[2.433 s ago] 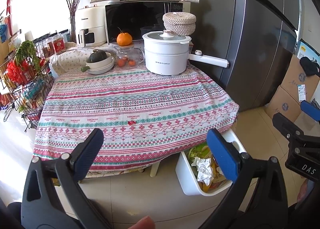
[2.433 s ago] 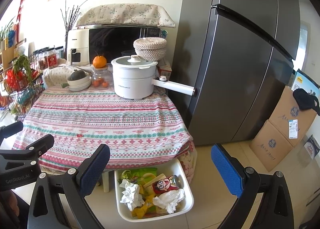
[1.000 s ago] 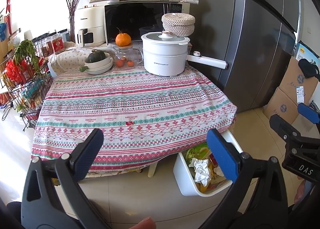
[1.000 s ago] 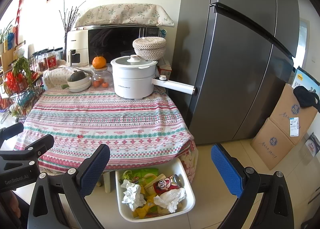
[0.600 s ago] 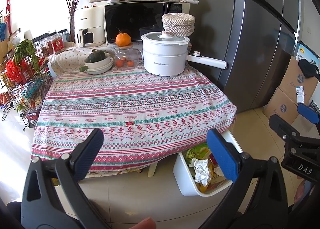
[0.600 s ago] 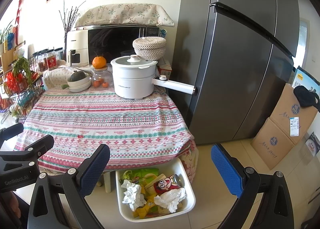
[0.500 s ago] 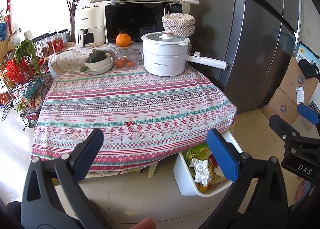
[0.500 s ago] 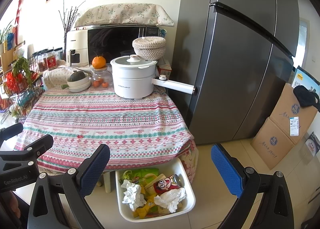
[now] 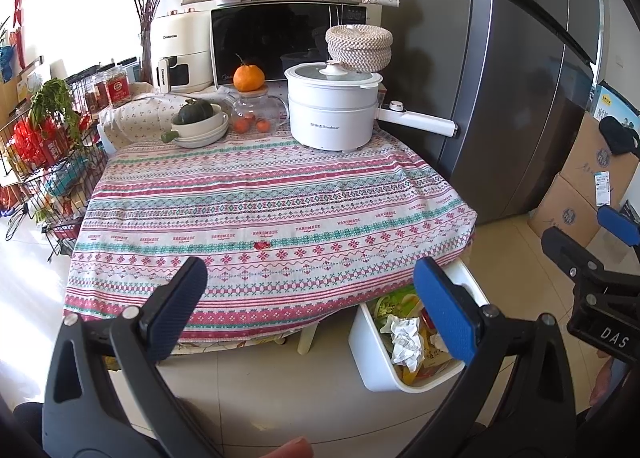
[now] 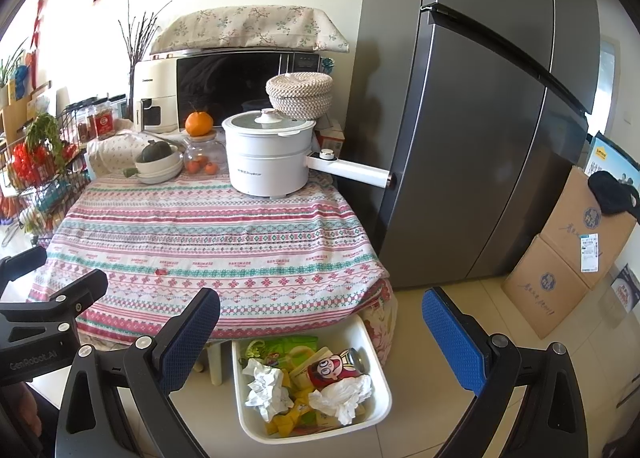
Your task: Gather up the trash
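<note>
Jaws of left gripper (image 9: 310,308) and right gripper (image 10: 320,342) are spread, holding nothing. Trash fills the white bin (image 10: 382,406) on the floor, lower centre. Counter (image 10: 208,234) shows one small red scrap (image 9: 262,245); collection appears nearly complete.

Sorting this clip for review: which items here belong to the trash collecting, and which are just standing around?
Part of the job:
- white bin on the floor by the table
- crumpled paper, red can and wrappers inside it
- left tongs and right tongs, both open and empty

Just standing around:
- white pot
- orange
- fridge
- cardboard boxes
</note>
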`<state>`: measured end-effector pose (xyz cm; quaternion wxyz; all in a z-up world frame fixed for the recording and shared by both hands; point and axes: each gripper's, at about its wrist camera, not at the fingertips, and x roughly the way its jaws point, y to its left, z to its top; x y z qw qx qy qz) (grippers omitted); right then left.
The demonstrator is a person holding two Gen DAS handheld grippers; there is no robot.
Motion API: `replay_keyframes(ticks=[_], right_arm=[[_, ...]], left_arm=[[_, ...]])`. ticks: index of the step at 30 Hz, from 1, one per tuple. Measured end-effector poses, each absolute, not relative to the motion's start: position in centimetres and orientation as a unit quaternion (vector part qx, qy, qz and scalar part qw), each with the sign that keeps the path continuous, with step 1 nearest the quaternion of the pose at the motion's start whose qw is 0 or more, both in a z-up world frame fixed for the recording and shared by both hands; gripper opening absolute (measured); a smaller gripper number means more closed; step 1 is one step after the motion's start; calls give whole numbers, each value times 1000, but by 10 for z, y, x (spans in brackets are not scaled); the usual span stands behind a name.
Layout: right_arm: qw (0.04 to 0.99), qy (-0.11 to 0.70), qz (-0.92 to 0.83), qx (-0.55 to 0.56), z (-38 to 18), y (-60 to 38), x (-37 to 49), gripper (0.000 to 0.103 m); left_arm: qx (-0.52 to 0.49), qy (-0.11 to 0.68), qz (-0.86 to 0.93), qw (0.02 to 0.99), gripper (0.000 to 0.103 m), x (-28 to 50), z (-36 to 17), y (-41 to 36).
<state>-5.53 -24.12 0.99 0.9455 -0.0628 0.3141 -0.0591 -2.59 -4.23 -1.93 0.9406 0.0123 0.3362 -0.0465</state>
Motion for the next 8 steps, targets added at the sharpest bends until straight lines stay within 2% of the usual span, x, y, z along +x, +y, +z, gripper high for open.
replay_keyframes(ticks=[8], right_arm=[[946,312,-62,-61,10,-238,-57,102]], left_arm=[[10,341,-47,939,102,-24,-21,-40]])
